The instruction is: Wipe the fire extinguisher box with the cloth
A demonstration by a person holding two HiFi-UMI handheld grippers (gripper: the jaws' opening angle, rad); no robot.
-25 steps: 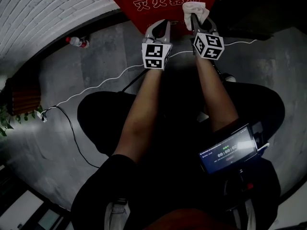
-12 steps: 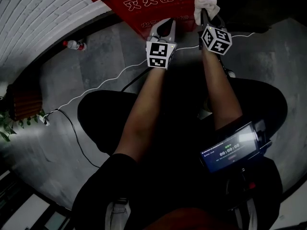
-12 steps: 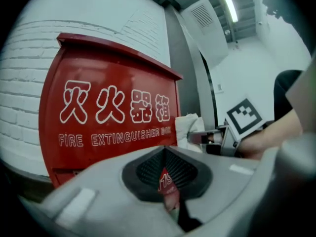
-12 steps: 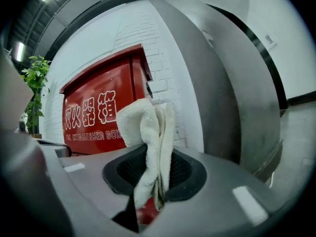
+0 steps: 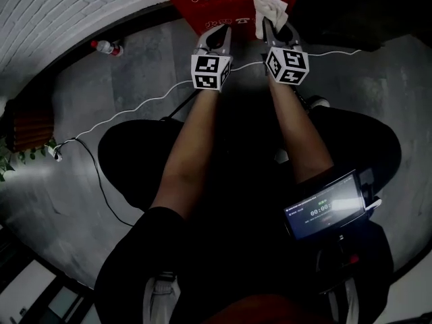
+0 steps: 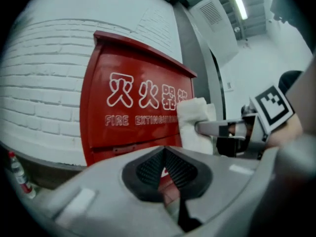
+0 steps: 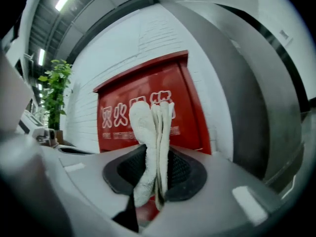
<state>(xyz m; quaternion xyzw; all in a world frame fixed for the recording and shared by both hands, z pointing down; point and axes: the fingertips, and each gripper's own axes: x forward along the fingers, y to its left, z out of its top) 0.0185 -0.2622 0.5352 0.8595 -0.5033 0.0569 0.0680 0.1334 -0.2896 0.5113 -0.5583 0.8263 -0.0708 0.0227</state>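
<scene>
Right gripper (image 7: 153,169) pinches a folded white cloth (image 7: 147,127) by the red metal fire extinguisher box (image 7: 185,107). Left gripper (image 6: 165,169) is closed and empty. Likely next: press, sweep left.

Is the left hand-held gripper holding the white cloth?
No, the right hand-held gripper pinches the cloth; the left hand-held gripper is shut on nothing.

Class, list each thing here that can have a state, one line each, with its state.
fire extinguisher box, closed
right gripper, shut on cloth
cloth, folded
left gripper, shut, empty
timer screen, lit
bottle, lying on its side
</scene>
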